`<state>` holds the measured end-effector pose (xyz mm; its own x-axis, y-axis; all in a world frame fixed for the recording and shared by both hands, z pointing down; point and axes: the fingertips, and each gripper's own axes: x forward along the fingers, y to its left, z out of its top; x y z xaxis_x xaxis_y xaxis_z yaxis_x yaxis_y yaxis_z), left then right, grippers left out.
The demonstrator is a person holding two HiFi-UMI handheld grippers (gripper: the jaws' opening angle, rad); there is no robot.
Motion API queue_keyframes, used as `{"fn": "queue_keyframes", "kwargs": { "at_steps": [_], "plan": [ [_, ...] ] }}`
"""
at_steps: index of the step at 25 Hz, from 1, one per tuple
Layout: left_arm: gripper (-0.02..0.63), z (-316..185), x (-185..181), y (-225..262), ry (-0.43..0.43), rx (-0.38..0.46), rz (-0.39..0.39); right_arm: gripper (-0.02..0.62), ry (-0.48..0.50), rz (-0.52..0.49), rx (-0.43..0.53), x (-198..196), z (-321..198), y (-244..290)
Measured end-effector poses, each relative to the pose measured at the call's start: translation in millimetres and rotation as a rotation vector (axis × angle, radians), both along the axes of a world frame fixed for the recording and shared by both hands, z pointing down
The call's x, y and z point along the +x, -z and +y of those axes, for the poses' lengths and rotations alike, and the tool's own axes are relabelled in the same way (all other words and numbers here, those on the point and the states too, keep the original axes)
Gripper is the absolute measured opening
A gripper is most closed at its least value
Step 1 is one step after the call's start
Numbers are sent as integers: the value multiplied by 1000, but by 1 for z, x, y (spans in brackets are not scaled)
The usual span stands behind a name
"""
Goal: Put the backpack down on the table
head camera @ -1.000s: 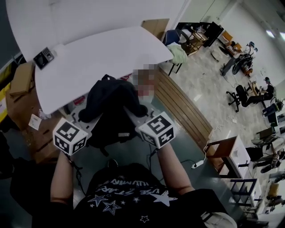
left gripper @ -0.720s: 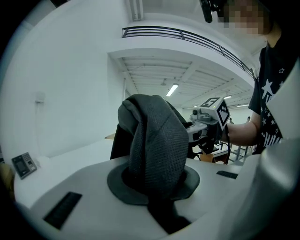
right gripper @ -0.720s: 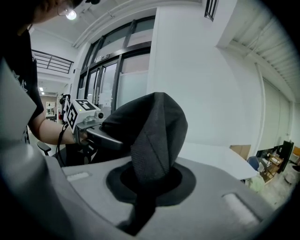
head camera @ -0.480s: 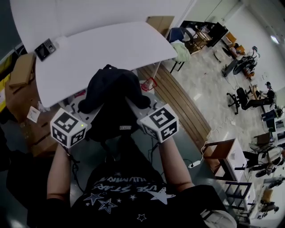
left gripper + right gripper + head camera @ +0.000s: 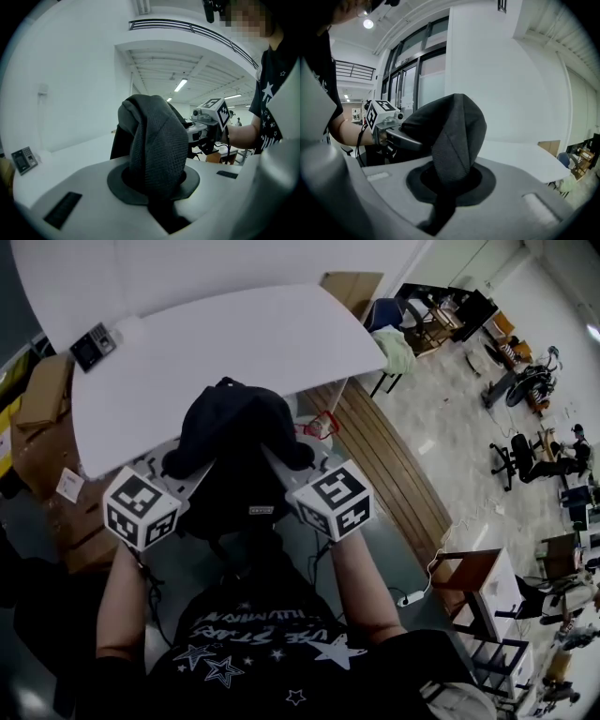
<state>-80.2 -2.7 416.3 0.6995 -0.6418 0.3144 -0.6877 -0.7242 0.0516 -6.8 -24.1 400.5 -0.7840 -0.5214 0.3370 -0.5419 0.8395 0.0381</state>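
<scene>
Two grips are on: left hand-held gripper and right hand-held gripper each clench the backpack, held up at the counter near edge. Setting down and letting go seem left.

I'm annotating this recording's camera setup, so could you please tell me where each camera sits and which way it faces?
Head view: on the person's head, facing steeply down at the backpack and table; both forearms and shirt show.
Left gripper view: on the left gripper, looking along jaws shut on backpack fabric; the shirt and other forearm show.
Right gripper view: on the right gripper, likewise along jaws shut on fabric; the other forearm shows.
Shared: all show backpack and table.
</scene>
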Motion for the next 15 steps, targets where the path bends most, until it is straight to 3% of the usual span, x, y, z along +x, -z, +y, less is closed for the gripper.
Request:
{"fn": "queue_keyframes", "kwargs": {
  "at_steps": [15],
  "plan": [
    [54, -145, 13, 32, 84, -35, 17, 25, 106, 4, 44, 9, -154, 34]
  ]
}}
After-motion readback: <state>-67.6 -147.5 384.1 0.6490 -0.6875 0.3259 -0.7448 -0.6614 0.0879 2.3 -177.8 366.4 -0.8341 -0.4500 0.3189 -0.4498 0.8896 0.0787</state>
